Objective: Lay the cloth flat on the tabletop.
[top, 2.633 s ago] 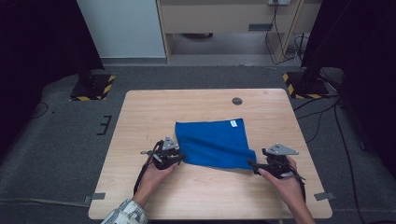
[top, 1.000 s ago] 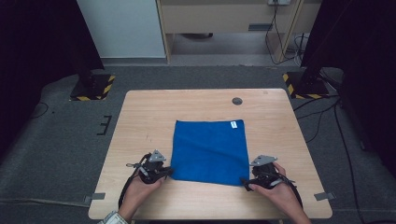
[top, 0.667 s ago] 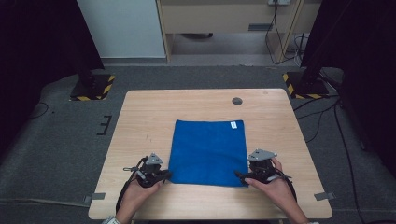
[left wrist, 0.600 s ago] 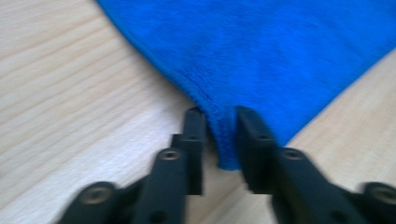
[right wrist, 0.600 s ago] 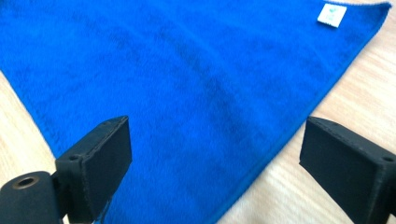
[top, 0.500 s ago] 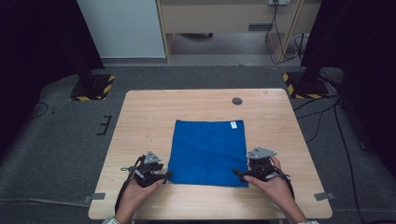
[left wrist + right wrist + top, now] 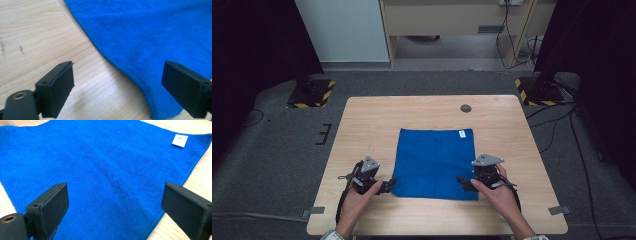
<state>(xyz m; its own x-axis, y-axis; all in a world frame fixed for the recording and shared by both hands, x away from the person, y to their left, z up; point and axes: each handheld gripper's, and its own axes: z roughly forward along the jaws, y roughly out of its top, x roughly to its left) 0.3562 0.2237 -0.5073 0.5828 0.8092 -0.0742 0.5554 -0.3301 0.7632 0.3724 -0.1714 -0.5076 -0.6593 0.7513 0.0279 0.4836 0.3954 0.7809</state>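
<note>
**Blue cloth flat on table, both grippers released at its near corners**

Blue cloth lies spread flat on the wooden table, roughly centre, slightly toward 6 o'clock. Near-square shape, no folds seen. White tag at its 1 o'clock corner; same tag in the right gripper view, far corner.

Left gripper at the cloth's 7 o'clock corner, held by the left hand. Jaws have just been opening and now stand wide apart; nothing pinched. Left gripper view: the cloth corner lies between the jaws, nearer the right-side jaw, flat on the wood, pads off it.

Right gripper at the cloth's 5 o'clock corner, held by the right hand. Jaws spread wide, released. Right gripper view: cloth runs flat ahead of and under the jaws, near edge between them, not gripped.

Small dark round disc on the table at 12 o'clock from the cloth, well apart from it. Grey plates on top of both grippers visible in the high view.
</note>
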